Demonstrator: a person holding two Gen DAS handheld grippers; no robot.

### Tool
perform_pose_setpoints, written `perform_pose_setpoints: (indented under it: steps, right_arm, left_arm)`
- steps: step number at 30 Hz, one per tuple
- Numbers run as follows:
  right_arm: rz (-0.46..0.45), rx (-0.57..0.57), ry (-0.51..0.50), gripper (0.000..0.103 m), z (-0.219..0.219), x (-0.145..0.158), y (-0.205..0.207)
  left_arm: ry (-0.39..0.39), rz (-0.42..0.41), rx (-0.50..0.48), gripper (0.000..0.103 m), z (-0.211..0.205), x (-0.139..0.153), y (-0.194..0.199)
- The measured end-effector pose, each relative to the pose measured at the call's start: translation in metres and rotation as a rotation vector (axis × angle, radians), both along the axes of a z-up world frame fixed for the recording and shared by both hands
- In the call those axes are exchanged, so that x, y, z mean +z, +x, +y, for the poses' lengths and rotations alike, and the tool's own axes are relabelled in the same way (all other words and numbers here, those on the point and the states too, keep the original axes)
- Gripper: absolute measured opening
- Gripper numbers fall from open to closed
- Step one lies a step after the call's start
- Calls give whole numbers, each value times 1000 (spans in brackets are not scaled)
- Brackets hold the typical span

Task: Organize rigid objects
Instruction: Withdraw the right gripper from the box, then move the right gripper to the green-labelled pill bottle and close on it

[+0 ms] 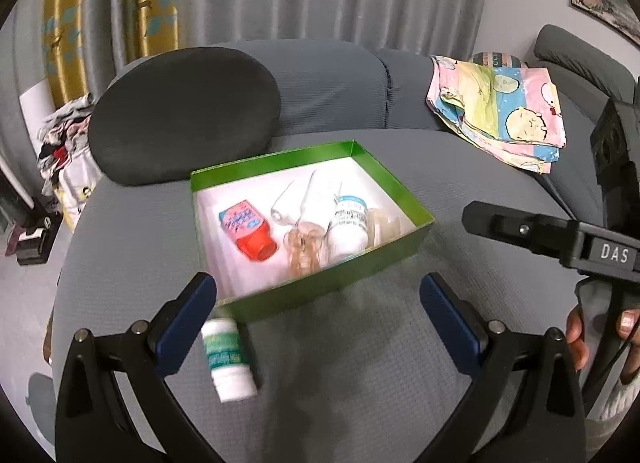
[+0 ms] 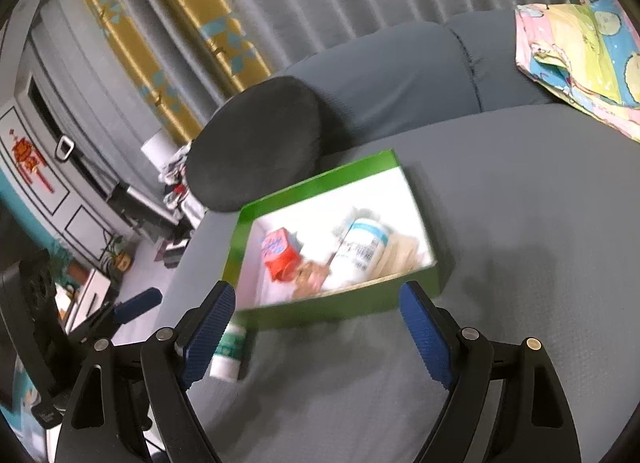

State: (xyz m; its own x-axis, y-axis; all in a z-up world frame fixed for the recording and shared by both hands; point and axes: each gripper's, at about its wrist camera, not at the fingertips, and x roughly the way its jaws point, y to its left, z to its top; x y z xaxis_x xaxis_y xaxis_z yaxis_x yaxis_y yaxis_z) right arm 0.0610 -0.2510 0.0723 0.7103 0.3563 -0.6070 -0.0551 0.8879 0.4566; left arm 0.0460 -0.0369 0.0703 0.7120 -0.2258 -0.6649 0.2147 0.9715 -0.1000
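A green box [image 1: 386, 173] with a white inside sits on the grey sofa seat; it also shows in the right wrist view [image 2: 320, 187]. In it lie a red bottle [image 1: 248, 229], a white bottle with a blue label [image 1: 349, 223], white tubes [image 1: 304, 199] and clear items. A small white bottle with a green label [image 1: 228, 359] lies on the seat just in front of the box's near left corner, also in the right wrist view [image 2: 229, 353]. My left gripper [image 1: 318, 317] is open and empty, over the seat before the box. My right gripper [image 2: 316, 327] is open and empty.
A dark round cushion [image 1: 184, 115] leans behind the box on the left. A folded cartoon-print cloth [image 1: 500, 111] lies on the sofa at the back right. Grey curtains hang behind. The sofa's left edge drops to the floor, with clutter there.
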Motion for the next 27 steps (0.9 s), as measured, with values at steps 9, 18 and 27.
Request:
perform_pose_setpoints:
  steps: [9,18,27]
  right_arm:
    - [55,85,15,85,40,-16,-3]
    - [124,162,-1,85,80,-41,7]
    - [199,189,17,85,104,-66,27]
  left_arm:
    - [14,50,81,102,34,-24,-32]
    - [-5,113,158,102,64,-48,-38]
    - [-8,193,165,102,77,-76,-22]
